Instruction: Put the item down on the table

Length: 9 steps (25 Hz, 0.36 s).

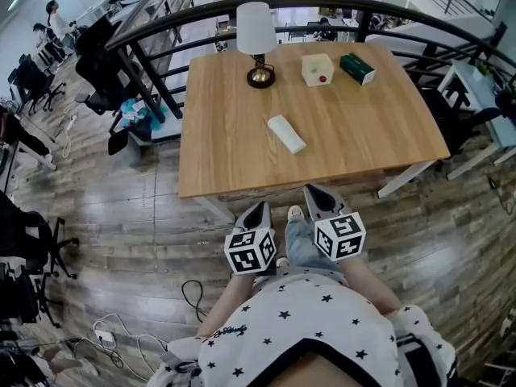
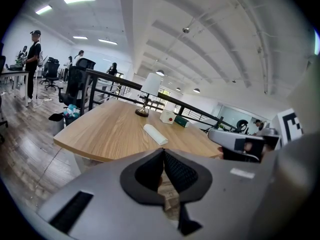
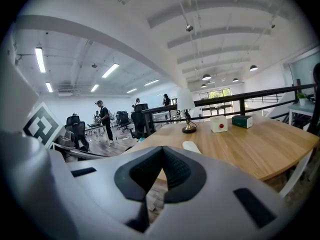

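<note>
A white oblong item (image 1: 286,133) lies flat near the middle of the wooden table (image 1: 234,160); it also shows in the left gripper view (image 2: 155,134) and the right gripper view (image 3: 190,146). Both grippers hang short of the table's near edge, close to the person's body. My left gripper (image 1: 256,210) (image 2: 163,154) is shut with nothing between its pads. My right gripper (image 1: 319,194) (image 3: 161,151) is shut and empty too. Neither touches the table or the item.
At the table's far side stand a lamp (image 1: 256,43), a white cube with a red dot (image 1: 318,68) and a green box (image 1: 356,68). A black railing (image 1: 161,22) curves behind the table. Office chairs (image 1: 101,71) and floor cables (image 1: 105,337) are at the left.
</note>
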{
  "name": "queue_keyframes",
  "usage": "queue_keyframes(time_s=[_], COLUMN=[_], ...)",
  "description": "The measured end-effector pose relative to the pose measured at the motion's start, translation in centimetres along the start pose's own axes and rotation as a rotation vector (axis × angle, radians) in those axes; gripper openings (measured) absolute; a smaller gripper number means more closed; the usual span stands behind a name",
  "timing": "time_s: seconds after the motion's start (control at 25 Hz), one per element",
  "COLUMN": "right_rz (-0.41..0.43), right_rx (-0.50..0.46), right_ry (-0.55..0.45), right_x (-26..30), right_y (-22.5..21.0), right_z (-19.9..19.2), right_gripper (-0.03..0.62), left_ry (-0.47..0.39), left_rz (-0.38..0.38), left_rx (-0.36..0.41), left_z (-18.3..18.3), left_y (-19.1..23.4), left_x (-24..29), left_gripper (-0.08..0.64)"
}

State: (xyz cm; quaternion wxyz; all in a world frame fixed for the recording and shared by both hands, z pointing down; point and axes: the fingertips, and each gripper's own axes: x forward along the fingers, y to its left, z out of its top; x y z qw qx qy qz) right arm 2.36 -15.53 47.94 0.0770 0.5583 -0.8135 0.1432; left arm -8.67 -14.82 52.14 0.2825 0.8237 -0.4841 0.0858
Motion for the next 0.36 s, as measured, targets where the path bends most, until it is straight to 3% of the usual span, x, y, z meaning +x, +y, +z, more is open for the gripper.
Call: queue_keyframes(time_s=[0.36], right_rz=[0.016], right_rx=[0.009], right_ry=[0.006], right_x=[-0.15], right_y=[0.42], right_z=[-0.06], right_gripper=[-0.006], left_ry=[0.005], left_rz=[0.001], left_rx=[-0.016], left_z=[-0.4], left_y=[0.06], left_x=[-0.16], left_gripper=[0.014])
